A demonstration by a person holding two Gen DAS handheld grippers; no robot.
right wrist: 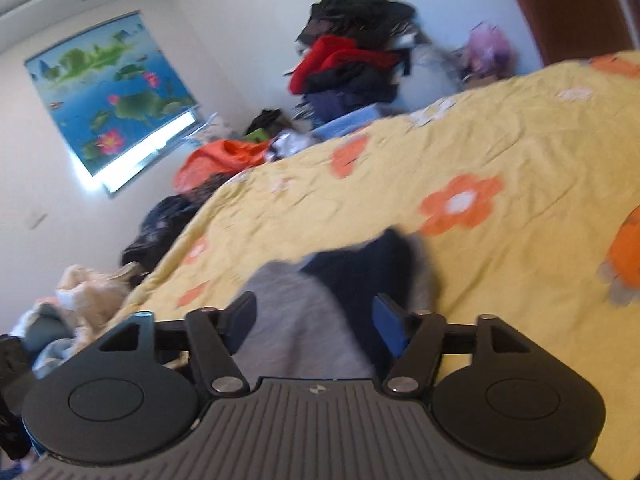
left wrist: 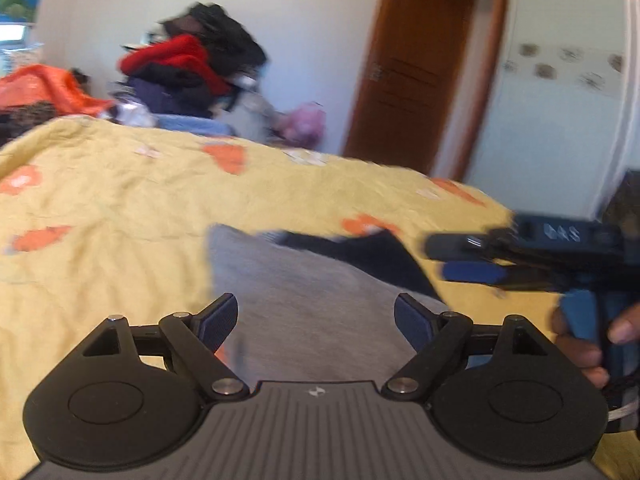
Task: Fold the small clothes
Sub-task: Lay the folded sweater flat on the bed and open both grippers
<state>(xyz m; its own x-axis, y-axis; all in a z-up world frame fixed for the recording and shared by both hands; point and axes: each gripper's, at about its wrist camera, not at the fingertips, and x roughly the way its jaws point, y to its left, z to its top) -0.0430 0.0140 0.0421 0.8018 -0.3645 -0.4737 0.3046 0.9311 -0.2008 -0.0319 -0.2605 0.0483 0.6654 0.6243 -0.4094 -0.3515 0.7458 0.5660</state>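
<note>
The left tool (left wrist: 316, 318) stands with its blue pads spread wide, nothing pinched between them, hovering low over a grey garment (left wrist: 304, 300). The right tool (right wrist: 314, 320) is also parted, a little less wide, and its pads press on nothing, though the same grey cloth lies in the gap beneath them. In the left wrist view the right tool comes in from the right edge, held by a hand (left wrist: 592, 344) on its blue grip, close by the garment's dark navy part (left wrist: 372, 256).

The garment lies flat on the bed (left wrist: 120, 208), on a yellow quilt printed with orange and white flowers, grey nearest the tools and navy at its far end. Beyond the bed a heap of clothes (right wrist: 352, 60), red, black and navy, is piled against the white wall. A brown door (left wrist: 412, 80) stands to the right, and a lotus-pond blind (right wrist: 108, 96) covers the window on the left. Both views are blurred.
</note>
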